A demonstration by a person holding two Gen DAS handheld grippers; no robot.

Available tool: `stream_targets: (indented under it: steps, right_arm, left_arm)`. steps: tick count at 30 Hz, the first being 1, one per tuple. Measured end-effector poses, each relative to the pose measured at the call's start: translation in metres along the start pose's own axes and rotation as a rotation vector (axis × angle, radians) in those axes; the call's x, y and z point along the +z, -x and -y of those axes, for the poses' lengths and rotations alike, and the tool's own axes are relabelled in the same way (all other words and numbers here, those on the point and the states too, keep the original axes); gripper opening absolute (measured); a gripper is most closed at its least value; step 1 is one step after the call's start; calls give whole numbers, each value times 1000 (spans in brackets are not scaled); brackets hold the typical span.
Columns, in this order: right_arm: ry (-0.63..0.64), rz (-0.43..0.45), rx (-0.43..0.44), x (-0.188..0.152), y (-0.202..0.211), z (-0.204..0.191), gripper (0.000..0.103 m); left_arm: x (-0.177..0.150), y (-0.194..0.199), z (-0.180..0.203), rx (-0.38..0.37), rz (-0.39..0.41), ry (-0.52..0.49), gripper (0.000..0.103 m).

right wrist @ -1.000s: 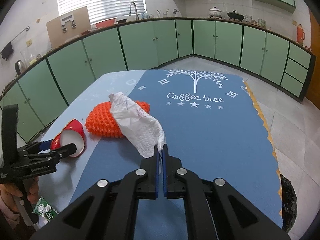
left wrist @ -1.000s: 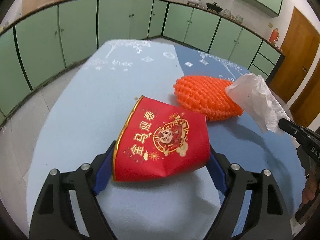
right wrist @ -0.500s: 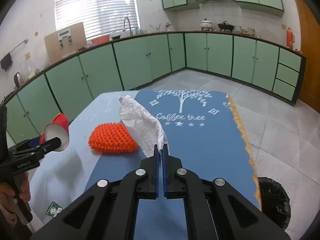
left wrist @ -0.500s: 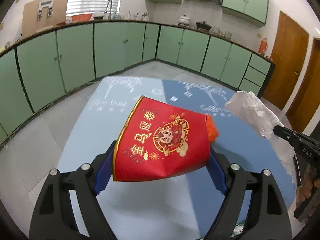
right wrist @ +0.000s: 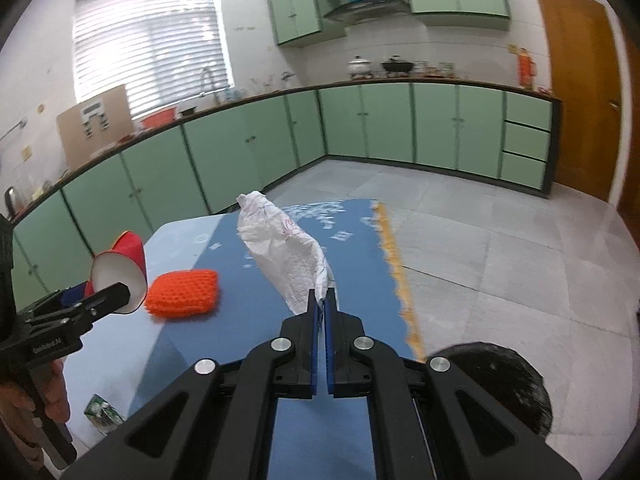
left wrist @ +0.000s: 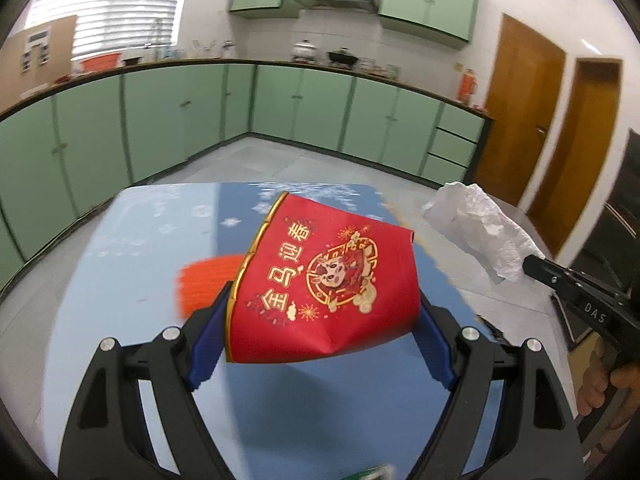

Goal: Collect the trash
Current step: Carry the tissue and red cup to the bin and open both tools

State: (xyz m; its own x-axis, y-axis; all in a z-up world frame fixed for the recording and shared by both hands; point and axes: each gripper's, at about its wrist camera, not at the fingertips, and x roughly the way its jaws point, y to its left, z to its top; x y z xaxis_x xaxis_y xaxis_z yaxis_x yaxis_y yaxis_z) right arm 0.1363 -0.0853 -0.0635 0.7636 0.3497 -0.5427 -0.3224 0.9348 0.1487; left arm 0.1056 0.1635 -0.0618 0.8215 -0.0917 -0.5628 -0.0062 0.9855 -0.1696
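The left gripper (left wrist: 320,320), jaws spread wide, squeezes a dented red paper cup (left wrist: 328,288) above the table (left wrist: 120,280); the right gripper (right wrist: 321,306), nearly closed, pinches a crumpled white tissue (right wrist: 288,256). Beyond, an orange mesh sponge (right wrist: 184,292) lies on the blue tablecloth (right wrist: 360,272)
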Motion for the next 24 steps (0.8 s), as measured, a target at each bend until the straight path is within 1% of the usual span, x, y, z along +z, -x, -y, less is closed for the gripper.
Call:
stream_targets:
  steps: [6,10,17,24]
  right_arm:
    - [-70,10,-100,-13,27,54,3]
    - [-113,13,-168,-24,46,89,3]
    - [-183,11,-268,-45,73,145,3]
    - [-243,-5,-331,-65,85,185,3]
  left_arm:
    - [-4,-24,61,-109,-21,-59,79]
    - [-10,-44,109,-180,-44,-109,79]
    - [-26,-72,173,-248,-75,-185,79]
    - [-37,-99,229,-315,-101,-270,79]
